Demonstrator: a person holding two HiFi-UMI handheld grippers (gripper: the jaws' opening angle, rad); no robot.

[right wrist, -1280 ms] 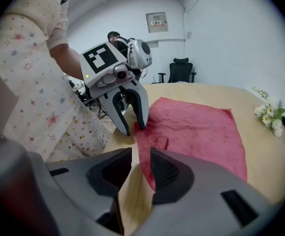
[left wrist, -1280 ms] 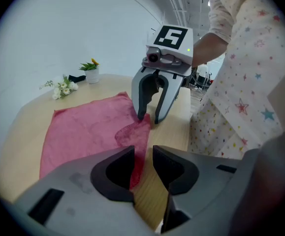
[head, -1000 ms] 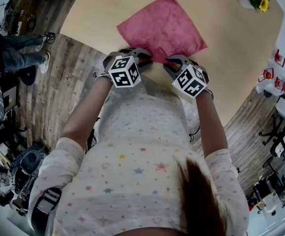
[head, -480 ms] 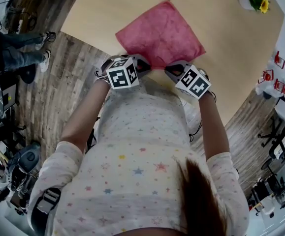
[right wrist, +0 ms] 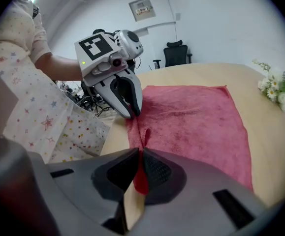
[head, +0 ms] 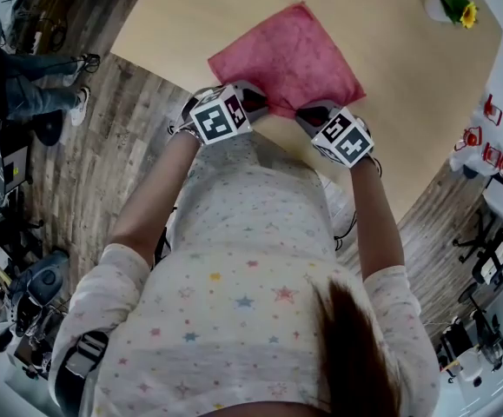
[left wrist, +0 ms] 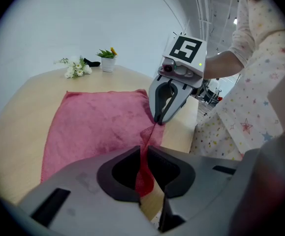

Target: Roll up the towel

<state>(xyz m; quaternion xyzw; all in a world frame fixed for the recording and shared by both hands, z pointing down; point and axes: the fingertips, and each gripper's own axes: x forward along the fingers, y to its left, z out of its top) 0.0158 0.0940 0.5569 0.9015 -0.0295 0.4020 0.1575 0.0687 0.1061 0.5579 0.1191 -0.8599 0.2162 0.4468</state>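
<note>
We pinched the towel's near edge in our just-closed left gripper and right gripper; the cloth spread toward twelve o'clock.

Left tool: jaws have just been closing and now pinch the near edge of the towel; a red fold stands between the pads.
Right tool: jaws together on the same near edge, with cloth gripped between them.
Tool pose: both point forward and down, tips side by side, near each other but apart.
Left arm: bare forearm reaching forward, wrist behind its tool.
Right arm: bare forearm reaching forward, roughly level with the left.
</note>
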